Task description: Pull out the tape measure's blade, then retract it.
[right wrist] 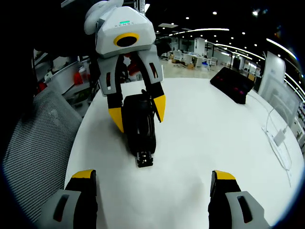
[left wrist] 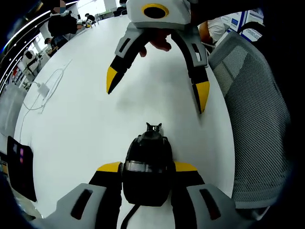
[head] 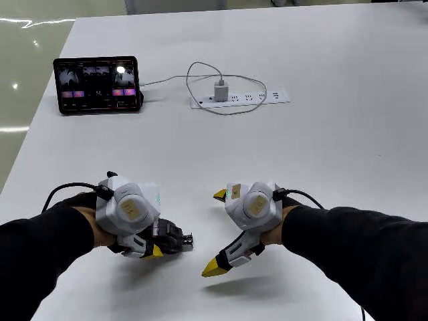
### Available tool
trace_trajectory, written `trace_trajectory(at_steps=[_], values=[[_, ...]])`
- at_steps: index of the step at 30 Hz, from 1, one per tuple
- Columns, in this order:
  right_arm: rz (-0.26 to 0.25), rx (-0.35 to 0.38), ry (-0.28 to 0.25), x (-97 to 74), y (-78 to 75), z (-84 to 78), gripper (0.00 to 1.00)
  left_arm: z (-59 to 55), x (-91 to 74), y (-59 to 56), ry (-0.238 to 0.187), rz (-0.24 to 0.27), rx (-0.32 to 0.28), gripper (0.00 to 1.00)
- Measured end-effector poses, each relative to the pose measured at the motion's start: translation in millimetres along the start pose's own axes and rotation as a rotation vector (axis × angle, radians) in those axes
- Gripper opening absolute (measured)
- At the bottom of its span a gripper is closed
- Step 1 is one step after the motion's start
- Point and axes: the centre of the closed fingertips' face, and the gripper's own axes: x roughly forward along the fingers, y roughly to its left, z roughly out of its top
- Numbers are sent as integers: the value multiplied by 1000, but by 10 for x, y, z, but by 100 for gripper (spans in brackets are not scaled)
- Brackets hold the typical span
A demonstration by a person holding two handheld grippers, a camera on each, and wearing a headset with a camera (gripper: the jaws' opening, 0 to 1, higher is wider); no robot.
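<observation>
- Left gripper [left wrist: 147, 167]: clamped on the black tape measure [left wrist: 147, 186], close to the white table [head: 301, 134].
- Right gripper [right wrist: 153, 174]: spread wide, holding nothing.
- Blade tab [right wrist: 144, 159]: points along the case's long axis at the right gripper's gap, near but apart.
- Probably calls for pinching the tab next.

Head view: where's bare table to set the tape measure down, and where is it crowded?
Widest bare patch: the table's right side, past the power strip and beyond the right gripper. Another lies mid-table, between the tablet and both grippers. Crowded: the near edge, where the left gripper clamps the tape measure facing the open right one.
</observation>
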Motion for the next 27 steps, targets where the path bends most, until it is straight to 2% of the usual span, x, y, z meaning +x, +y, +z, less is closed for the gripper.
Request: trace_trajectory(at_steps=[11,13,19,25,27], values=[[19,-8,5,94,44,17,99,2,27,-4,-5,4,-22,33],[33,-28,21,118,77,2,89,0,31,-4,-5,5,-29,33],[54,-61,36,200,106,5,83,-8,40,-5,-11,12,-55,33],[72,-91,49,257,114,10,68,-13,44,-2,-7,17,-65,33],[91,-89,54,280,133,16,60,-12,43,-4,-11,16,-62,33]])
